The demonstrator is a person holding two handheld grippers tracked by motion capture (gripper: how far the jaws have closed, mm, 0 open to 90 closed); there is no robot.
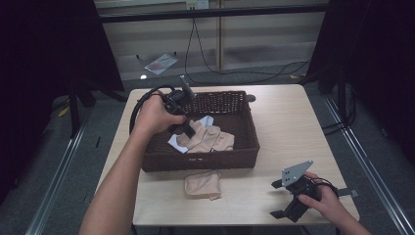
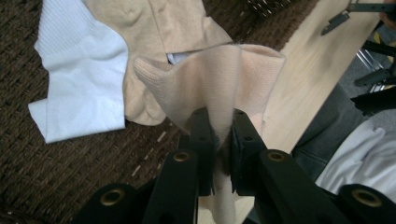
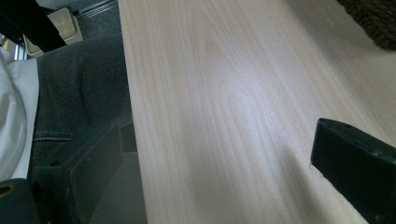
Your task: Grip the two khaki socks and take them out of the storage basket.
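Observation:
A dark brown woven basket [image 1: 244, 147] stands in the middle of the light wooden table [image 1: 288, 127]. Inside it lie beige socks [image 1: 211, 139] and a white sock [image 2: 79, 70]. My left gripper [image 2: 218, 122] is shut on a beige sock [image 2: 219, 79], pinching its fabric between the black jaws over the basket [image 2: 70, 172]; from above it shows as the left gripper [image 1: 183, 128] at the basket's left side. Another beige sock [image 1: 203, 184] lies on the table in front of the basket. My right gripper [image 1: 280, 198] rests open at the table's near right corner, with bare wood [image 3: 224, 93] between its jaws.
A black cable [image 1: 139, 105] loops from the left gripper. Cables [image 1: 215, 68] and a flat packet [image 1: 160, 62] lie on the floor beyond the table. The person's dark trousers [image 3: 79, 88] are beside the table's near edge.

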